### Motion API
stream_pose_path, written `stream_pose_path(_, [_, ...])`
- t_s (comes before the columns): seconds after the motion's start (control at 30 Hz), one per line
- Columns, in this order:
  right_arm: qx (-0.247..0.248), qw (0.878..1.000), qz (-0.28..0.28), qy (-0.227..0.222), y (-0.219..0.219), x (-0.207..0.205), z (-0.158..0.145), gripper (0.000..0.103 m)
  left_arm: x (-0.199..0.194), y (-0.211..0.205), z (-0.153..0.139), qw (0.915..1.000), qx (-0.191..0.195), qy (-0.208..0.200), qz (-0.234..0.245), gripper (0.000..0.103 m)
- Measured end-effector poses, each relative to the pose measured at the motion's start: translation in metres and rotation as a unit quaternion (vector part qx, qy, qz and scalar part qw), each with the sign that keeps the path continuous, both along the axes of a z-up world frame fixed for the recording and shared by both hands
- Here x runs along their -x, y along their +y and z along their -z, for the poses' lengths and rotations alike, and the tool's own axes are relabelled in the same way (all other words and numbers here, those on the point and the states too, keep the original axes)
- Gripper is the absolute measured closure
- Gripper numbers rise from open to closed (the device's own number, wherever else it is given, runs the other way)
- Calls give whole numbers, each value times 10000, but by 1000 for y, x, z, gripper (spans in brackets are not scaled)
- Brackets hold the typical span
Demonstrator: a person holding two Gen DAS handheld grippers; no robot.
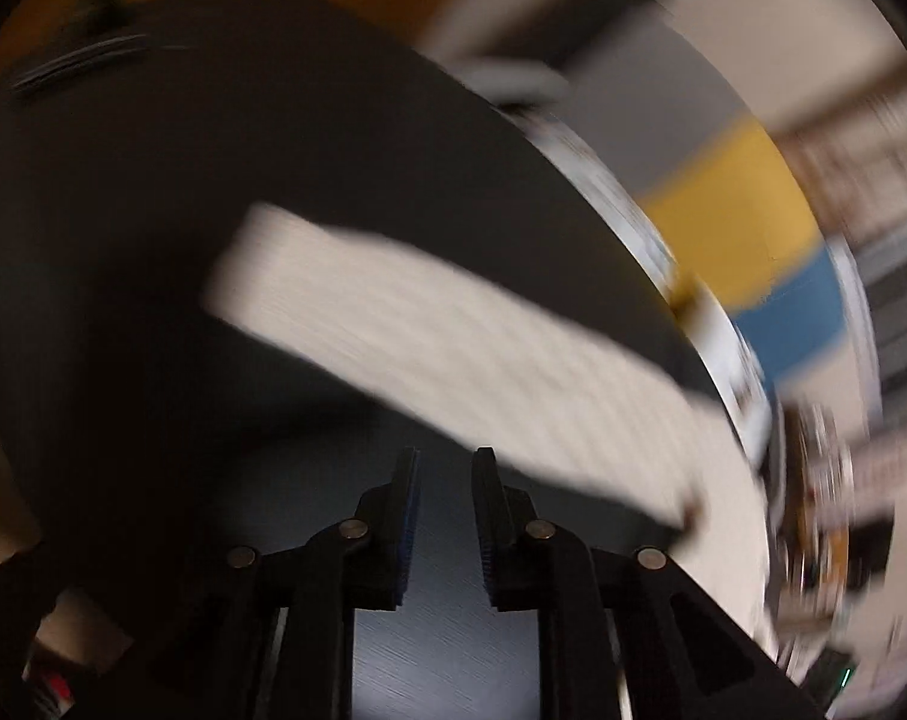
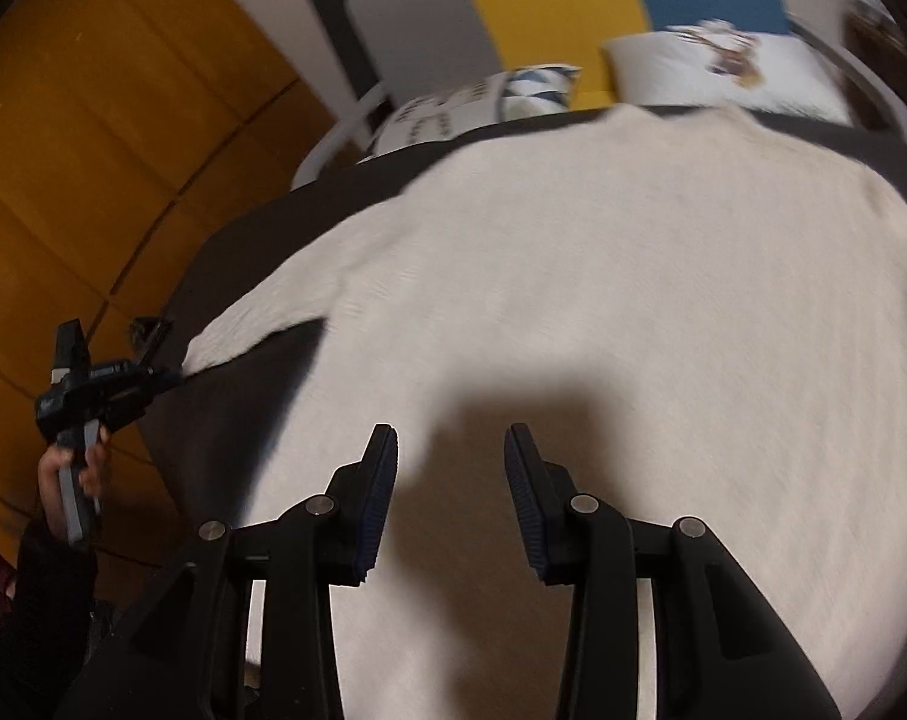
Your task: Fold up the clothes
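- The white sweater (image 2: pixel 573 312) lies spread over the dark bed surface (image 2: pixel 225 252), filling the centre and right of the right wrist view.
- Its sleeve (image 1: pixel 441 354) stretches across the middle of the left wrist view, blurred.
- The right gripper (image 2: pixel 451 498) hovers over the body, jaws partly open, empty.
- The left gripper (image 1: pixel 446 516) shows a narrow gap, nothing between.
- Risk: a hasty, blurred approach could miss the sleeve edge or bunch it.
- Only the right view shows the person's hand (image 2: pixel 72 468) at lower left.

White sweater (image 2: pixel 573 300) spread flat on dark bed (image 2: pixel 225 276), one sleeve (image 2: pixel 249 330) out to the left. Right hand-held gripper (image 2: pixel 451 450) above it, jaws apart, empty. Left hand-held gripper (image 2: pixel 153 354) at sleeve end. Two pillows (image 2: pixel 723 72) behind; wooden floor (image 2: pixel 93 150).
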State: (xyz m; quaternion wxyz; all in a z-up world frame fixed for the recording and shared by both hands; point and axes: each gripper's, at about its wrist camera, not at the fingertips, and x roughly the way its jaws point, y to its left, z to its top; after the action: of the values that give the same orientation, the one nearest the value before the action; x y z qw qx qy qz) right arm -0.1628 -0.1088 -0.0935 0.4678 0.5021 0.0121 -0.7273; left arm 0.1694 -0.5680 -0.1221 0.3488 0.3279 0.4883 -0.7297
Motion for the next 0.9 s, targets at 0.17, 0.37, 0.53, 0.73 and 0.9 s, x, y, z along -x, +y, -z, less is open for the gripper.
stream_pose_path(0.17, [-69, 9992, -403, 12, -55, -5, 4, 63, -36, -62, 15, 9987, -418, 110, -275, 80])
stream_pose_path(0.37, [-195, 9980, -597, -26, -95, -2, 11, 62, -14, -89, 40, 9966, -802, 198, 5, 78])
stream_pose_path(0.53, [-254, 9985, -479, 42, -104, 13, 6, 62, 17, -92, 47, 9975, -583, -23, 398, 77])
stream_pose_path(0.73, [-461, 9983, -259, 237, -125, 48, 6, 62, 43, -76, 25, 9951, 582, -626, 502, 101])
stream_pose_path(0.9, [-716, 9964, -177, 416, -152, 88, 9, 63, 57, -86, -7, 9902, 1216, -659, 196, 101])
